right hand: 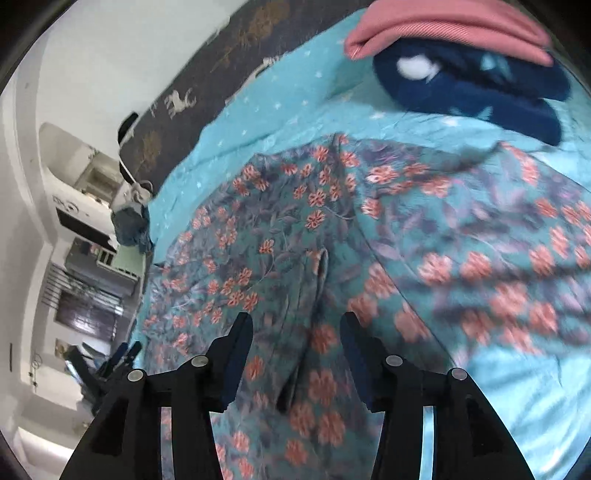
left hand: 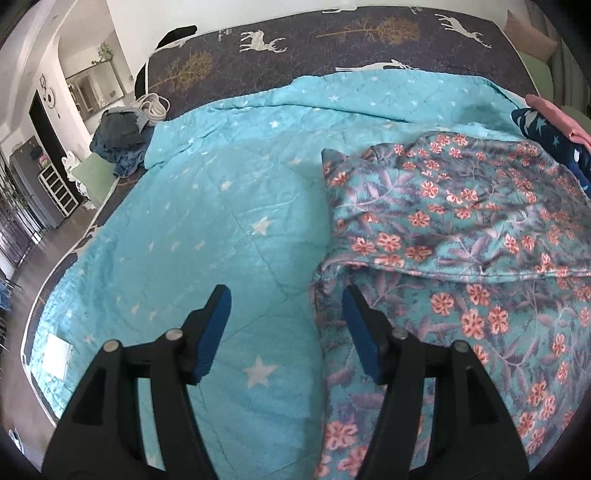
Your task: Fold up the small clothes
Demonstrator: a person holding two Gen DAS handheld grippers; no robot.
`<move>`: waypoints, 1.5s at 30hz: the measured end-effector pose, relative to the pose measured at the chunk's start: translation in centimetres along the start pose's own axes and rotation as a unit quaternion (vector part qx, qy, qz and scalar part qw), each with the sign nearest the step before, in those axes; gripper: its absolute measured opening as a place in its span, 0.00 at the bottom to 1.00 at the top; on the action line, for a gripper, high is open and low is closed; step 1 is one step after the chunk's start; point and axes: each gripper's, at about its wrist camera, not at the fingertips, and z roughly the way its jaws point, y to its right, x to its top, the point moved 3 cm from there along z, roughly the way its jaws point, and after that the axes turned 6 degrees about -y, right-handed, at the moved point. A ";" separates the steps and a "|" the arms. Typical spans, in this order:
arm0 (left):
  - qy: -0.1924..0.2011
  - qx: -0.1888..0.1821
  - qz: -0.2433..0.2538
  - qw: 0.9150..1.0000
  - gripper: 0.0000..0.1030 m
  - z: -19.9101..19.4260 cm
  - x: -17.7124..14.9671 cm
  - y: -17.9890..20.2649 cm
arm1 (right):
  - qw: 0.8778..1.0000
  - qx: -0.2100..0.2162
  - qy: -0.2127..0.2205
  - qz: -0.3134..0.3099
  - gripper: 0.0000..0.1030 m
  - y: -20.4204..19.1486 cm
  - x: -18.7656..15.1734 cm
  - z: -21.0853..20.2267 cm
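A teal floral garment (left hand: pixel 454 229) with coral flowers lies partly folded on a turquoise star quilt (left hand: pixel 192 229); its upper layer is folded over the lower one. My left gripper (left hand: pixel 286 295) is open and empty, hovering over the garment's left edge where it meets the quilt. In the right wrist view the same floral garment (right hand: pixel 332 240) fills the middle, with a raised crease running down it. My right gripper (right hand: pixel 295 325) is open and empty just above that crease. The left gripper (right hand: pixel 110 363) shows small at the garment's far left edge.
A folded pink cloth (right hand: pixel 450 26) on a navy star-print cloth (right hand: pixel 480 85) sits at the quilt's far right, also in the left wrist view (left hand: pixel 554 129). A dark deer-print mattress (left hand: pixel 332 40) lies beneath. A pile of dark clothes (left hand: pixel 118 136) sits at the far left corner.
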 end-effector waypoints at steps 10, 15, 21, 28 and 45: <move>-0.005 -0.013 -0.019 1.000 0.62 0.2 1.0 -0.7 | 1.000 0.004 -0.008 -0.010 0.06 -2.2 3.5 4.0; 0.018 -0.013 -0.020 1.000 0.66 -0.6 2.0 -0.9 | 0.994 -0.017 0.089 -0.054 0.03 -5.2 4.3 -0.4; 0.008 -0.010 -0.023 1.000 0.71 0.4 2.0 -0.8 | 0.986 -0.123 0.104 -0.039 0.06 -2.0 3.9 -2.0; -0.009 -0.014 0.006 1.000 0.71 0.9 0.7 0.1 | 0.987 -0.109 0.118 0.009 0.11 0.8 3.6 -3.7; -0.007 -0.029 0.022 0.999 0.71 -0.4 0.3 1.2 | 1.000 -0.009 -0.017 -0.007 0.02 -2.0 -0.2 1.6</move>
